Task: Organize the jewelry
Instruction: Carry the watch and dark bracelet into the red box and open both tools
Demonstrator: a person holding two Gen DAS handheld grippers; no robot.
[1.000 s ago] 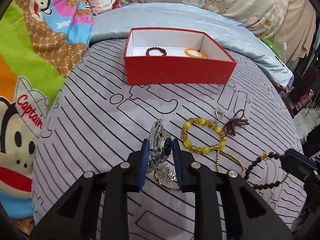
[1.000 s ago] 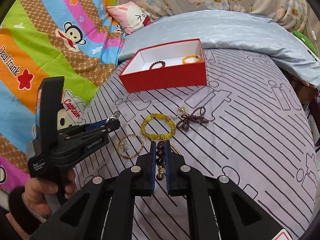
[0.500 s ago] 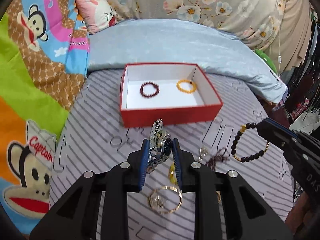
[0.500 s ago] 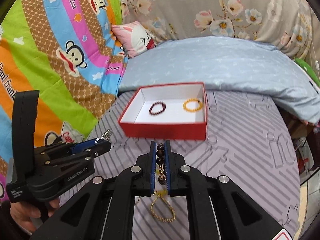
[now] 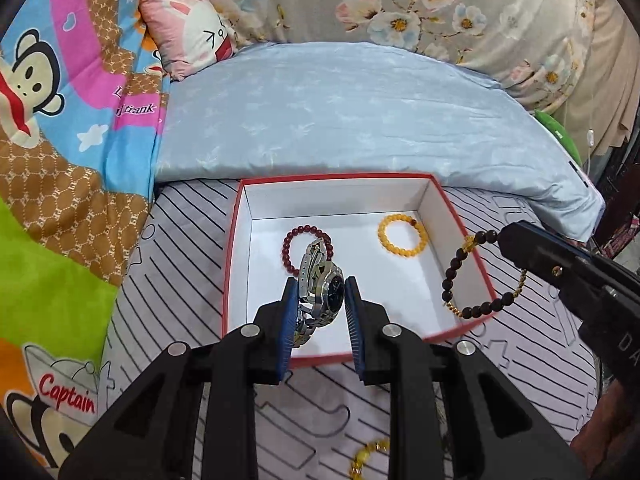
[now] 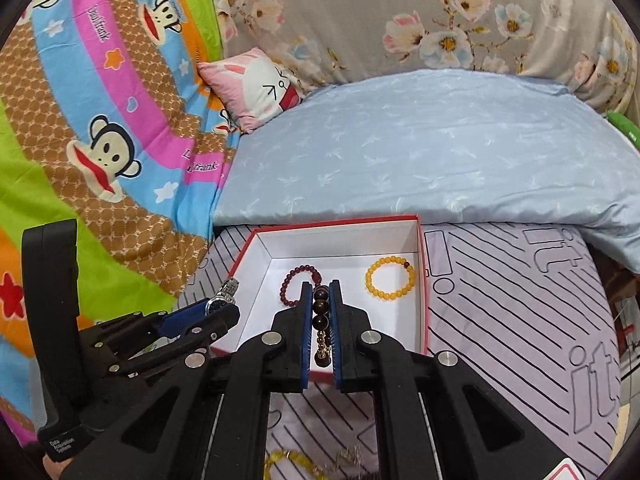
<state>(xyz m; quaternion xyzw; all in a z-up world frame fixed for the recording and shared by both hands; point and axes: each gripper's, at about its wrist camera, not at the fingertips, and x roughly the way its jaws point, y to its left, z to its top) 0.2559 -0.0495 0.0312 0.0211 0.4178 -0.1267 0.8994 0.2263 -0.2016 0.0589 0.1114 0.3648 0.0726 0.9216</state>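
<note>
Cartoon-monkey bedding (image 5: 60, 168) fills the far left, with a pink bunny cushion (image 5: 192, 44) tucked at its upper edge and a pale blue quilt (image 5: 360, 120) spreading across behind. Moving in, the left gripper (image 5: 320, 312) is clamped on a silver watch (image 5: 322, 280), blue pads squeezing the case, and it hangs over the near left part of the red box (image 5: 476, 248). Down on the box's white floor, a dark red bead bracelet (image 5: 296, 240) lies left, partly behind the watch, and a yellow bead bracelet (image 5: 402, 236) sits right, well apart. Over to the right, the right gripper (image 6: 320, 320) is pinched tight on a dark bead bracelet (image 5: 460, 268), whose loop dangles over the box's right wall. More jewelry peeks in on the striped sheet (image 5: 180, 248) below.
</note>
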